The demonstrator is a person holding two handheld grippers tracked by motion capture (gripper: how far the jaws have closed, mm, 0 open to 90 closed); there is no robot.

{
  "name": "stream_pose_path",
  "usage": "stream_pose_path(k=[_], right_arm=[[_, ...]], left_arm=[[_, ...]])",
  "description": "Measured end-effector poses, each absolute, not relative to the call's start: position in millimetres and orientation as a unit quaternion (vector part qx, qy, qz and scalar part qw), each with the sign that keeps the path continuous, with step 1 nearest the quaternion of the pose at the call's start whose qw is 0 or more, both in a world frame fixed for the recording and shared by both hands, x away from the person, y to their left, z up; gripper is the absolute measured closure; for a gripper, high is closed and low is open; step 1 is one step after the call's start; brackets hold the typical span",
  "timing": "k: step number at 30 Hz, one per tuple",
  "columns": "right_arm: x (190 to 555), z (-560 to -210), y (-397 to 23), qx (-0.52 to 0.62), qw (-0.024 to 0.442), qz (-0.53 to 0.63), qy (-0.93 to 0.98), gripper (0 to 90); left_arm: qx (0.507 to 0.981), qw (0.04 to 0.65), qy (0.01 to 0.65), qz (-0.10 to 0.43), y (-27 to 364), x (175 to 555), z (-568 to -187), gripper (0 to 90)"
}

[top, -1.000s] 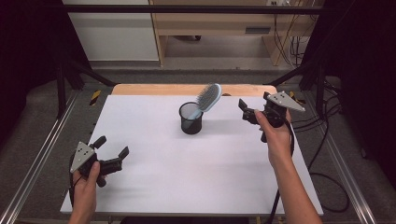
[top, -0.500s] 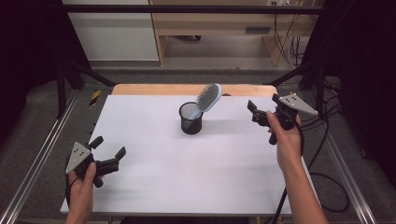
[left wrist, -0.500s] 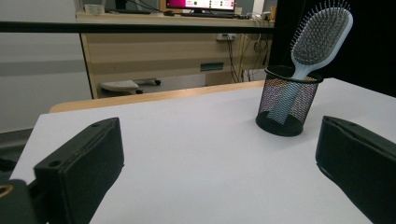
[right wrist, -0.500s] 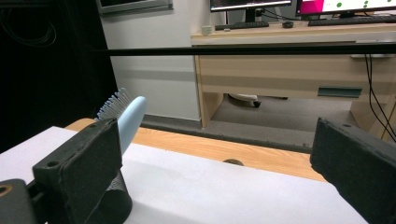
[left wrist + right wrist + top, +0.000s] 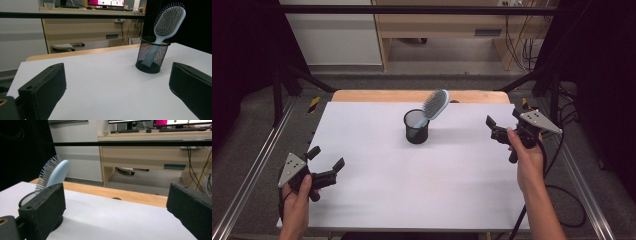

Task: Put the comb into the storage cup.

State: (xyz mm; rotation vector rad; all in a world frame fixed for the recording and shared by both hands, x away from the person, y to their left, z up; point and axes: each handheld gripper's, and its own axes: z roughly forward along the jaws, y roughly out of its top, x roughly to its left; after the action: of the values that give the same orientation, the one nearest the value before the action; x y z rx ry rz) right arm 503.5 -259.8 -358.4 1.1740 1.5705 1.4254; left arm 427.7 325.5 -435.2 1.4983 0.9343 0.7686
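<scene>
Hairbrush [image 5: 435,104]: it is stood handle-down in the black mesh cup [image 5: 416,127], with the bristled head leaning out over the rim toward the far right; in the left gripper view [image 5: 167,23] the handle is seen resting against the inside wall.
Mesh cup: it is placed on the white table [image 5: 412,180], toward the far middle, well apart from both grippers.
Left gripper [image 5: 326,164]: it is held low near the table's near left corner; its fingers are spread wide, and nothing is held between them.
Right gripper [image 5: 490,128]: it is held above the table's right edge, pointing toward the cup; its fingers are also parted and empty, as the right gripper view confirms.
Tipping risk: the cup is judged light and top-heavy with the brush head overhanging; a knock from either side could be enough to topple it.
Cause of tipping: the brush being pulled sideways rather than lifted along its lean, so that the handle drags on the rim.
Slip risk: the smooth rounded back of the head could be squeezed out from the fingers if it is gripped there rather than at the neck.
Collision risk: the bristles could be snagged by a finger if the approach is made from the bristled side.
</scene>
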Motion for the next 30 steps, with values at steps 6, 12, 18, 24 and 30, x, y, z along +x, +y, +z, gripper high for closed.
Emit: stream_pose_path(k=[6, 12, 18, 24, 30], right_arm=[[495.2, -364.4, -265.4, 0.454, 0.36, 0.542, 0.608, 4.2], [486.5, -369.9, -272.6, 0.455, 0.358, 0.541, 0.61, 4.0], [478.4, -374.8, -278.5, 0.45, 0.352, 0.539, 0.618, 3.5], [470.4, -380.9, -282.6, 0.45, 0.35, 0.537, 0.622, 3.7], [463.5, -388.7, -285.3, 0.449, 0.346, 0.538, 0.624, 4.3]], left_arm=[[0.641, 0.573, 0.397, 0.322, 324.5, 426.7, -435.4, 1.2], [0.641, 0.571, 0.4, 0.321, 323.6, 425.7, -435.6, 1.2], [0.642, 0.572, 0.398, 0.319, 321.4, 424.7, -435.5, 1.2], [0.642, 0.573, 0.401, 0.313, 320.5, 423.4, -436.2, 1.2], [0.641, 0.576, 0.399, 0.313, 324.3, 414.0, -434.6, 1.2]])
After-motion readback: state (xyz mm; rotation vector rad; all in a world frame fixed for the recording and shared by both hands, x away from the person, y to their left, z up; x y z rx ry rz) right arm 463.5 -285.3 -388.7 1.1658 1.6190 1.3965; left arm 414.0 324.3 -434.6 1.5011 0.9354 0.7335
